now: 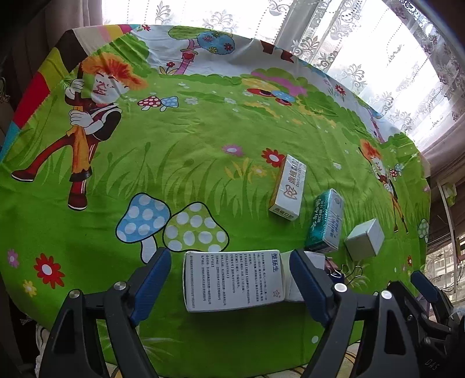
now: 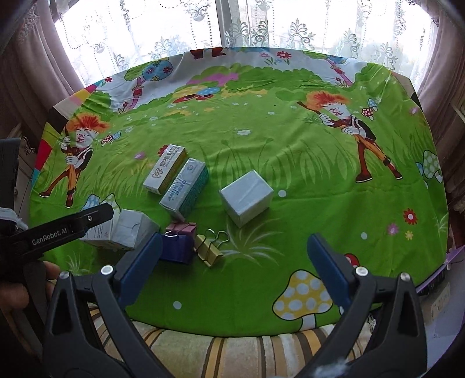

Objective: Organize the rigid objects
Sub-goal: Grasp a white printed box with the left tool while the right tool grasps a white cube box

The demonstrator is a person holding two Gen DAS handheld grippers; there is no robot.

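Observation:
My left gripper (image 1: pixel 229 279) is open, its blue pads either side of a white medicine box with printed text (image 1: pixel 234 280) lying on the cloth; a gap shows at the left pad. That box also shows in the right wrist view (image 2: pixel 122 229) under the left gripper's finger. A white and yellow box (image 1: pixel 287 187) (image 2: pixel 165 169), a teal and white box (image 1: pixel 327 222) (image 2: pixel 186 187) and a plain white cube box (image 1: pixel 364 239) (image 2: pixel 246 196) lie beyond. My right gripper (image 2: pixel 234 267) is open and empty near the front edge.
A cartoon-print green cloth (image 2: pixel 290 145) covers the round table. Binder clips lie near the front: purple (image 2: pixel 177 248), pink (image 2: pixel 181 228) and gold (image 2: pixel 207 250). Lace curtains and a window (image 2: pixel 232 23) stand behind. A striped cushion (image 2: pixel 232 349) lies below the front edge.

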